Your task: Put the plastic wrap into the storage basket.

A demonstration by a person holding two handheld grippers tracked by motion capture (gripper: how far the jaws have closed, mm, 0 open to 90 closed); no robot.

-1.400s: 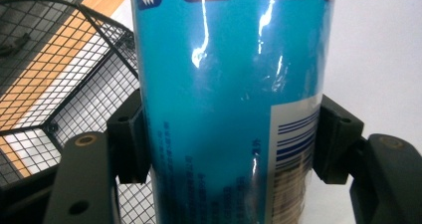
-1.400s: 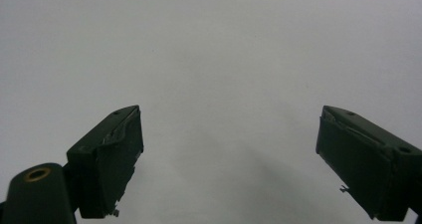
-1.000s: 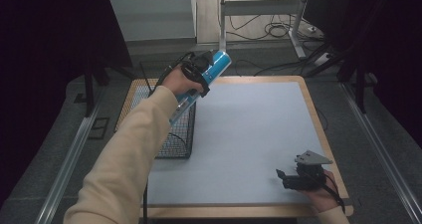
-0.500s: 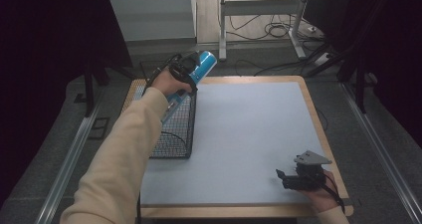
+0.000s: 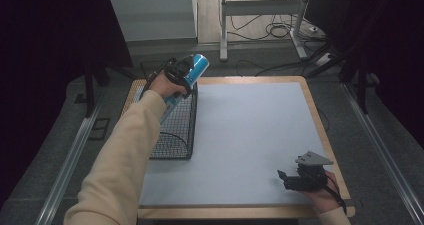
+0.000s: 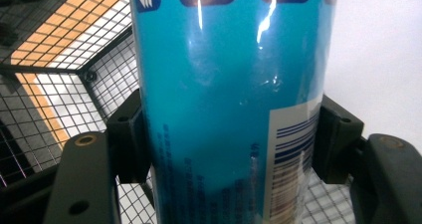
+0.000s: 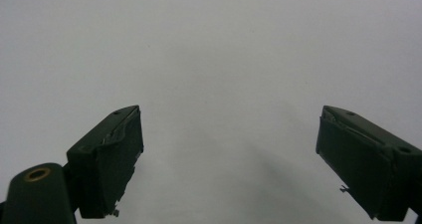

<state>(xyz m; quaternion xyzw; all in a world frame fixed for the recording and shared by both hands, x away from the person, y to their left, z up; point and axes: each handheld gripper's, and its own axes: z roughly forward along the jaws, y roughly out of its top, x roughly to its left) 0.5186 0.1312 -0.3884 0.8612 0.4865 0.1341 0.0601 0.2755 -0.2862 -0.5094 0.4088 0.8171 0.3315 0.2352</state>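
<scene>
The left gripper (image 5: 176, 77) has its jaws clamped on a blue can (image 6: 229, 104), held tilted above the far end of the black wire basket (image 5: 175, 130), seemingly not touching it. The right gripper (image 7: 229, 159) rests on the white surface (image 5: 250, 135), jaws apart with nothing between them.

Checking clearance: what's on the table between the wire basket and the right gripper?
Nothing: in the high view, bare grey mat runs from the wire basket to the right gripper.
</scene>
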